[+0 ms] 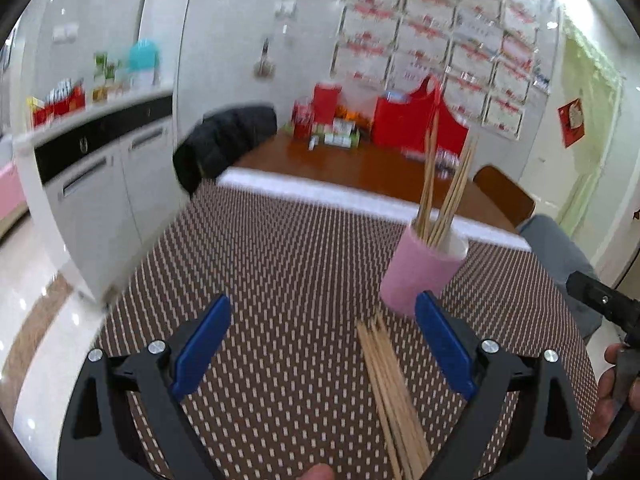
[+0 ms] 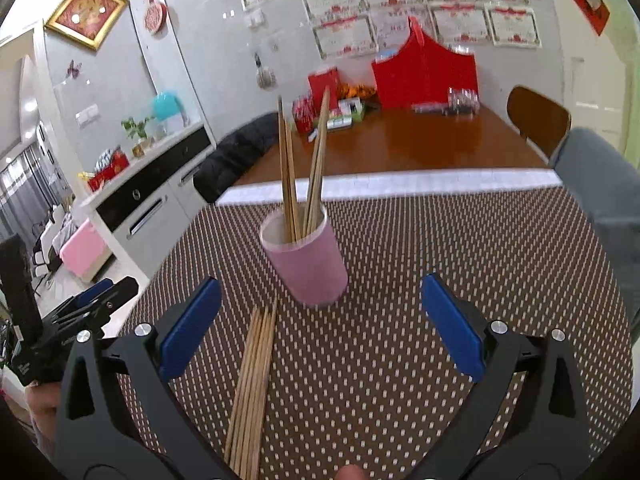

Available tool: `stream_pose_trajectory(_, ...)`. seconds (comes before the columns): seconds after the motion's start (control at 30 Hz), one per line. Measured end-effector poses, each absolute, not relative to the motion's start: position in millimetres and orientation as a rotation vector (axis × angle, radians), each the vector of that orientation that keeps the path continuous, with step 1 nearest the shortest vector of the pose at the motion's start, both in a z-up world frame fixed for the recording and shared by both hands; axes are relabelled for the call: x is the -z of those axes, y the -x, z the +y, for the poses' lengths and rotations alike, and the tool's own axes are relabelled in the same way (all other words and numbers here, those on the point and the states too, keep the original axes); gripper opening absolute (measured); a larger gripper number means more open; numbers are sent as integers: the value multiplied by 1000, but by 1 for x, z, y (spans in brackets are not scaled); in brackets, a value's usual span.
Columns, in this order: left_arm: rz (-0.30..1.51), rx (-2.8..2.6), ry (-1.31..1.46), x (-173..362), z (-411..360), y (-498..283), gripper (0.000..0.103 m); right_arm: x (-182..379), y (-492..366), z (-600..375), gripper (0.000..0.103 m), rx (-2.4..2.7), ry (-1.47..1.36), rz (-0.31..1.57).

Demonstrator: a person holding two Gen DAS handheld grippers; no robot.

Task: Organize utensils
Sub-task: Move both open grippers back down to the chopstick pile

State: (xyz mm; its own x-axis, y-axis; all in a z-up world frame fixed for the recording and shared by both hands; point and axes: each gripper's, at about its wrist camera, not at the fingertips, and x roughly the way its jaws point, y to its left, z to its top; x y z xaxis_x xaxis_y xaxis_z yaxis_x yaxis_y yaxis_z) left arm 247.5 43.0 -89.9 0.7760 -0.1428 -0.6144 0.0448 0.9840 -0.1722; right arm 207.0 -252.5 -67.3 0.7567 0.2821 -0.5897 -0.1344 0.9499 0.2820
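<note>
I am holding both jaws apart and empty over the chopsticks (image 2: 252, 384) lying beside the pink cup (image 2: 306, 258); light, stiff, slippery, they probably want pinching mid-length.

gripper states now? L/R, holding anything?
Left gripper: open, empty, above the loose chopsticks.
Right gripper: open, empty, facing the cup.

Home dining room: dining table (image 2: 420, 148), sideboard (image 2: 152, 184).
</note>
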Motion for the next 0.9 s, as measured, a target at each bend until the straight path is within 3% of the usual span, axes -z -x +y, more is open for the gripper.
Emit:
stream_pose_trajectory(0.53, 996, 121, -25, 187, -2, -256, 92, 110, -207, -247, 98, -258, -227, 803)
stream_pose_trajectory(0.9, 1057, 100, -60, 212, -12, -274, 92, 120, -211, -256, 98, -250, -242, 824)
